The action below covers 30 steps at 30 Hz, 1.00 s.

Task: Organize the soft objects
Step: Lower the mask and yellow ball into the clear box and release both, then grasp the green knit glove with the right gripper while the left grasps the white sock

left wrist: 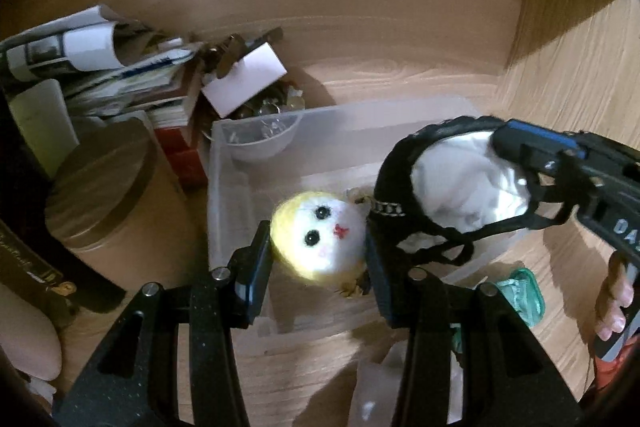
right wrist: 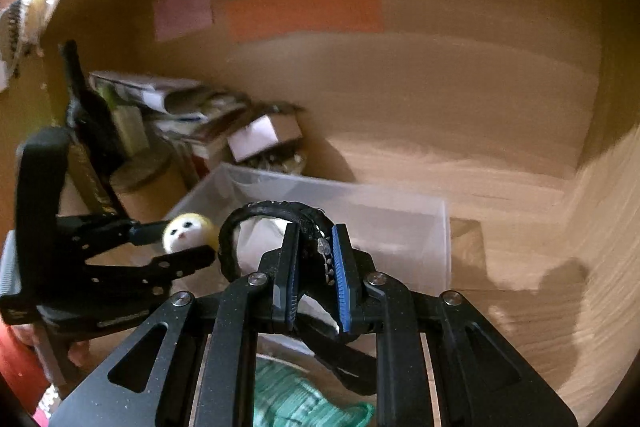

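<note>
My left gripper (left wrist: 318,247) is shut on a small yellow-and-white plush toy (left wrist: 318,237) with black eyes, held over the clear plastic bin (left wrist: 224,163). My right gripper (right wrist: 316,259) is shut on a black-and-white fabric pouch (right wrist: 248,239) by its black rim, also above the bin (right wrist: 400,223). In the left wrist view the pouch (left wrist: 460,187) hangs just right of the plush, with the right gripper (left wrist: 532,163) coming in from the right. In the right wrist view the plush (right wrist: 186,231) sits between the left gripper's fingers (right wrist: 180,261) at the left.
A teal knitted item (left wrist: 522,293) lies on the wooden floor by the bin, also under my right gripper (right wrist: 296,395). A brown round container (left wrist: 104,195), a stack of papers and books (left wrist: 120,75) and a white bowl (left wrist: 264,143) crowd the left. Wooden walls close in behind and right.
</note>
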{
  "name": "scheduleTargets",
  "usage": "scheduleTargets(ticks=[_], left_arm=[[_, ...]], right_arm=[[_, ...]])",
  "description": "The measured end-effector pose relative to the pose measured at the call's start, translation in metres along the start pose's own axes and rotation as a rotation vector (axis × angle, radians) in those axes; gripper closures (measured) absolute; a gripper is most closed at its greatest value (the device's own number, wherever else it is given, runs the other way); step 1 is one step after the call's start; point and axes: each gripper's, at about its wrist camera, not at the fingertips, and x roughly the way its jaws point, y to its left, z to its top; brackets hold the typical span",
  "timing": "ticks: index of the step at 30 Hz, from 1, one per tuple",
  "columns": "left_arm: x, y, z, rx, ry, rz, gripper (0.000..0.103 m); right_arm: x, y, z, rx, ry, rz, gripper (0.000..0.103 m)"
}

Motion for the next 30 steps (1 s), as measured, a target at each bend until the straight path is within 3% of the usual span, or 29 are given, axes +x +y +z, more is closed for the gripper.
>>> scheduleTargets(ticks=[5, 10, 12, 14, 16, 19, 23, 26, 30], left_arm=[[0.009, -0.002, -0.001, 0.013, 0.008, -0.003, 0.058], [0.006, -0.002, -0.003, 0.006, 0.015, -0.014, 0.052], [0.003, -0.001, -0.003, 0.001, 0.0, -0.014, 0.047], [-0.003, 0.0, -0.002, -0.003, -0.016, -0.01, 0.045], [-0.01, 0.002, -0.001, -0.01, -0.031, -0.011, 0.041], [-0.023, 0.005, 0.001, -0.025, -0.062, -0.018, 0.033], [-0.045, 0.005, -0.002, -0.022, -0.111, -0.027, 0.027], [-0.057, 0.003, -0.008, -0.012, -0.131, -0.04, 0.026], [-0.07, 0.003, -0.02, -0.021, -0.146, -0.061, 0.012]], right_arm=[[0.019, -0.007, -0.003, 0.019, 0.065, -0.029, 0.088], [0.029, -0.014, -0.007, 0.033, 0.105, -0.059, 0.084], [0.031, -0.015, -0.008, 0.037, 0.114, -0.056, 0.078], [0.028, -0.015, -0.008, 0.04, 0.117, -0.056, 0.057], [0.025, -0.014, -0.008, 0.039, 0.09, -0.064, 0.046], [0.012, -0.01, -0.004, 0.018, 0.048, -0.083, 0.04], [-0.013, -0.006, 0.001, 0.004, -0.013, -0.062, 0.025], [-0.034, -0.001, 0.0, -0.02, -0.055, -0.053, 0.022], [-0.054, 0.0, -0.009, -0.043, -0.077, -0.035, 0.019]])
